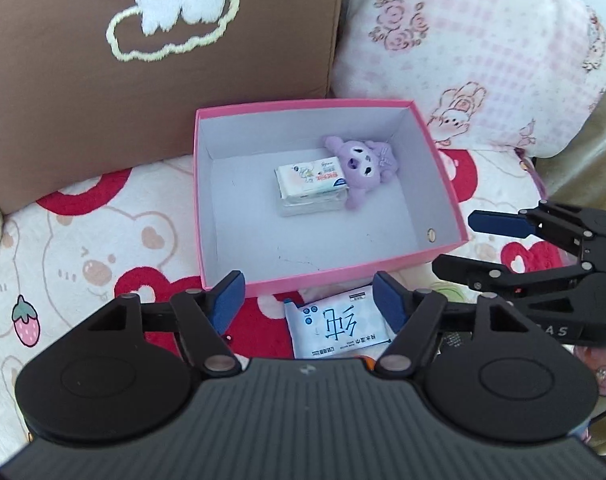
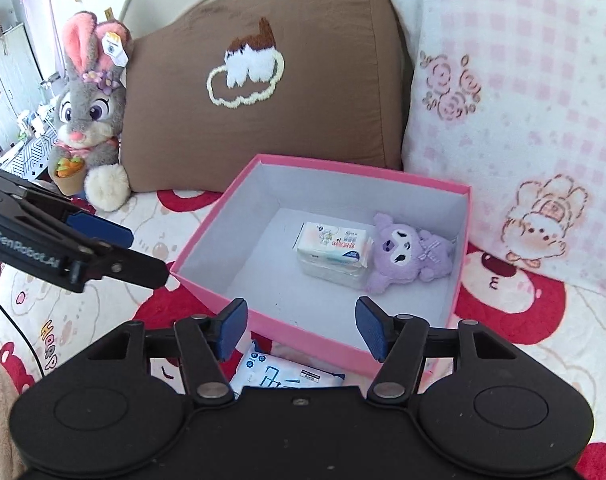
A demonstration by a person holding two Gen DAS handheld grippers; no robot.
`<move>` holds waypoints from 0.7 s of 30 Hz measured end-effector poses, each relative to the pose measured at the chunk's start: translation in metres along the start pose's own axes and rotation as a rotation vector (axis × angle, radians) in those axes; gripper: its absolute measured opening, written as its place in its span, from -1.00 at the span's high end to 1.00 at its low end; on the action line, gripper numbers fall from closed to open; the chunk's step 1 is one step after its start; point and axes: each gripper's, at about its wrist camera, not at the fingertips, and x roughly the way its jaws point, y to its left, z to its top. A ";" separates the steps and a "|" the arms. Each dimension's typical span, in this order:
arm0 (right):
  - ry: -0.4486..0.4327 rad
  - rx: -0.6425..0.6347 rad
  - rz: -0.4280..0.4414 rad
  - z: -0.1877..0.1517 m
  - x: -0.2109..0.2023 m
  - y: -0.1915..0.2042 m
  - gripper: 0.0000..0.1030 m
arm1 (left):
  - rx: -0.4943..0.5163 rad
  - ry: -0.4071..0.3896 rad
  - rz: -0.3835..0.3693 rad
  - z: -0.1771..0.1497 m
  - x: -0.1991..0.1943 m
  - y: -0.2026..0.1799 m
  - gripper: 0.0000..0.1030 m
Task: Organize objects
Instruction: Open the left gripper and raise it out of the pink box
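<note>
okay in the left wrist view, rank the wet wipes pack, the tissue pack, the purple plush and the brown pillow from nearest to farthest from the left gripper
From the left gripper:
1. Wet wipes pack, on the blanket between the fingers, outside the pink box.
2. Tissue pack, inside the box, mid-floor.
3. Purple plush, just right of the tissues and slightly farther back.
4. Brown pillow, behind the box, upper left.

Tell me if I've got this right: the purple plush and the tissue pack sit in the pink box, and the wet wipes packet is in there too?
Not quite. The wet wipes packet lies outside the pink box, in front of its near wall, as the left wrist view shows. The purple plush and tissue pack are inside.
</note>
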 end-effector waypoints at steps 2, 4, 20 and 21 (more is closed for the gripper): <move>-0.009 -0.009 0.007 -0.002 -0.008 0.001 -0.32 | 0.012 -0.001 0.019 -0.005 0.000 -0.002 -0.39; -0.009 -0.028 0.018 -0.005 -0.014 0.003 -0.32 | 0.019 0.008 0.050 -0.010 0.000 -0.005 -0.39; -0.071 -0.171 0.017 -0.030 -0.070 0.047 -0.42 | 0.103 -0.006 0.006 -0.055 -0.057 -0.015 -0.39; -0.076 -0.161 0.023 -0.031 -0.073 0.048 -0.42 | 0.111 0.002 -0.004 -0.058 -0.060 -0.016 -0.40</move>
